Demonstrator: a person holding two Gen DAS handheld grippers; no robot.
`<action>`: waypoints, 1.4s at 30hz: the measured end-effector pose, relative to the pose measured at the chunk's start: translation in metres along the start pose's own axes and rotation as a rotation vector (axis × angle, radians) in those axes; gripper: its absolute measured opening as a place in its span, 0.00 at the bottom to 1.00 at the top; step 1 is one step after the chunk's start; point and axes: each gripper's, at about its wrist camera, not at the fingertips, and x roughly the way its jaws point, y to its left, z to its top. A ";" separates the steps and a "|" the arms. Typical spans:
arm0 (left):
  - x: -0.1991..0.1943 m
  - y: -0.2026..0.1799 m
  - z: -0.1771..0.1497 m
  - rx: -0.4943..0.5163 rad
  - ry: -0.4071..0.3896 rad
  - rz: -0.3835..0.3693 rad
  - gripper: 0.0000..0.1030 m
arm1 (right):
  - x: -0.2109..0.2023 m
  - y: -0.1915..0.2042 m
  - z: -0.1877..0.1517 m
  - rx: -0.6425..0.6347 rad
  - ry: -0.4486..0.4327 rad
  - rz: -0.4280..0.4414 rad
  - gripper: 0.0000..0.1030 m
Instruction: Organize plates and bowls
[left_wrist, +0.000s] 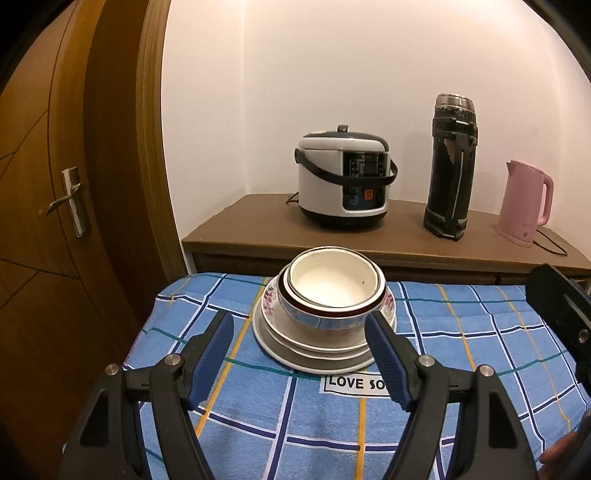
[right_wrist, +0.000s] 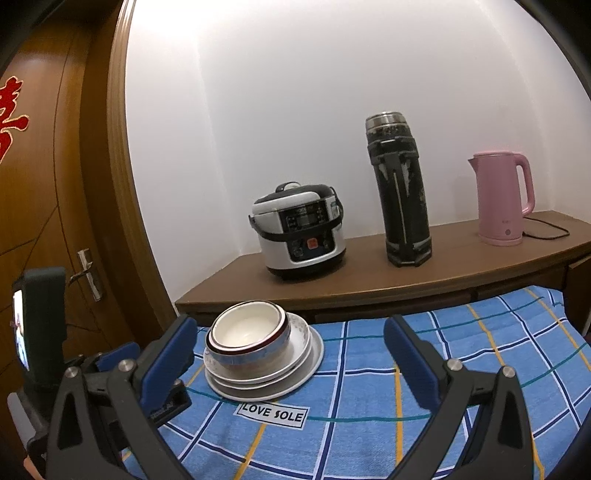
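1. Stack of dishes: a white inner bowl (left_wrist: 334, 282) nested in a red-rimmed, blue-banded bowl (left_wrist: 325, 317), sitting on a floral plate (left_wrist: 271, 299) and plain plates (left_wrist: 295, 360) below. The stack stands on the checked blue cloth (left_wrist: 461, 350) covering the bench, just behind a "LOVE SOLE" label (right_wrist: 271, 411).
2. Left claw (left_wrist: 301, 358): blue-padded fingers spread wide apart, holding nothing, low over the cloth, tips flanking the near edge of the stack; contact cannot be told.
3. Right claw (right_wrist: 291, 354): fingers spread wide, empty, to the right of the stack; its left finger lies close beside the plates.
4. Brown sideboard (right_wrist: 369, 280) behind, against the white wall, carrying a rice cooker (right_wrist: 301, 236), a tall black flask (right_wrist: 402, 192) and a pink kettle (right_wrist: 502, 197).
5. Wooden door (left_wrist: 55, 184) with a metal handle at left.
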 end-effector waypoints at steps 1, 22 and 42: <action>-0.002 0.001 0.000 -0.003 -0.005 -0.004 0.73 | -0.001 0.000 0.000 0.001 -0.002 -0.003 1.00; -0.016 0.007 0.002 -0.024 -0.044 -0.017 0.73 | -0.013 0.012 0.002 -0.012 -0.023 -0.001 1.00; -0.017 0.003 0.003 -0.021 -0.047 -0.008 0.74 | -0.014 0.009 0.003 -0.003 -0.025 0.000 1.00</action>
